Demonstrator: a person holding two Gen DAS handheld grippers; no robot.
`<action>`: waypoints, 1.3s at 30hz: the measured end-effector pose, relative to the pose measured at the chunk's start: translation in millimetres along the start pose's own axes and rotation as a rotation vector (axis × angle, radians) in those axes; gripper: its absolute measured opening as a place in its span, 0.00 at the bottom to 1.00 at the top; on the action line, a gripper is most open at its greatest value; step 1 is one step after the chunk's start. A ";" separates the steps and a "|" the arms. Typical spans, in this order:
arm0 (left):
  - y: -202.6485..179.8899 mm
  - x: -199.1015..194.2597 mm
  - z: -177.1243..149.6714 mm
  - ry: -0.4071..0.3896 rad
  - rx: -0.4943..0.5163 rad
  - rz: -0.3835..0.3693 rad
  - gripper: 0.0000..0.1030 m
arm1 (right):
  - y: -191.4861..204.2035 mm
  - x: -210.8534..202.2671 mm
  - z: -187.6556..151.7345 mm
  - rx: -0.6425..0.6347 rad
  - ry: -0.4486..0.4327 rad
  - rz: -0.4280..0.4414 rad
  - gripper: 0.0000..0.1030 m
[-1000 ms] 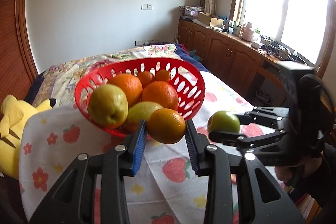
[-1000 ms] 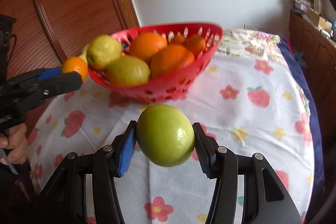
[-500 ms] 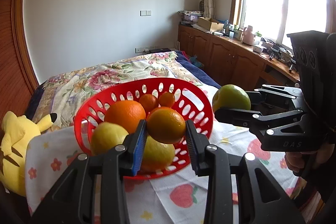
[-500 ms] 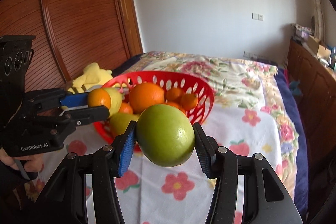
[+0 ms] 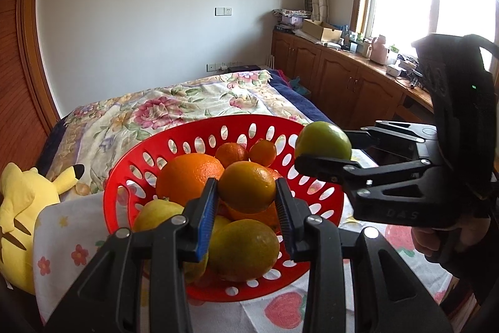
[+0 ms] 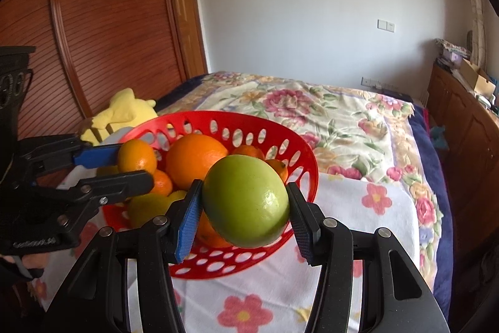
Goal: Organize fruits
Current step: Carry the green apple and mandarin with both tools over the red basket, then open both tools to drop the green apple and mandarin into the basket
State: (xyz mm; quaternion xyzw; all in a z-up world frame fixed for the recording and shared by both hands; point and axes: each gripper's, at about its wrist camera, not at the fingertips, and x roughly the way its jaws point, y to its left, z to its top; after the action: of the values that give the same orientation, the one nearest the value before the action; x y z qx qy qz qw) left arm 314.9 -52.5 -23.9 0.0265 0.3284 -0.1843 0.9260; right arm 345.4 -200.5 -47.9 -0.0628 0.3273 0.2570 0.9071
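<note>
Gripping small orange [image 5: 247,192], left fingers [image 5: 208,208]; right fingers [image 6: 189,214], green fruit [image 6: 246,205].

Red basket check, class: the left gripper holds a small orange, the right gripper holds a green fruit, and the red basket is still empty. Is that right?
One detail is wrong: the red basket is not empty. The left wrist view shows oranges and yellowish fruit lying in it. The rest stands: the left gripper holds a small orange, and the right gripper holds a green fruit.
</note>
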 end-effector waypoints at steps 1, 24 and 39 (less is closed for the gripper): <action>0.0 1.7 -0.2 0.002 0.001 0.002 0.34 | -1.5 4.1 0.1 0.004 0.006 0.001 0.52; 1.9 14.3 0.6 0.028 0.001 0.046 0.37 | 6.3 17.5 -8.5 -0.006 0.024 -0.018 0.55; 11.9 4.2 -2.1 0.013 -0.027 0.086 0.49 | 13.8 -3.0 -7.0 0.048 -0.025 -0.023 0.59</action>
State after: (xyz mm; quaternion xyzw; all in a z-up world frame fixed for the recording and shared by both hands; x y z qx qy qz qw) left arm 321.0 -42.4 -29.0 0.0292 0.3355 -0.1395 0.9312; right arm 332.5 -191.9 -50.8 -0.0417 0.3212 0.2397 0.9152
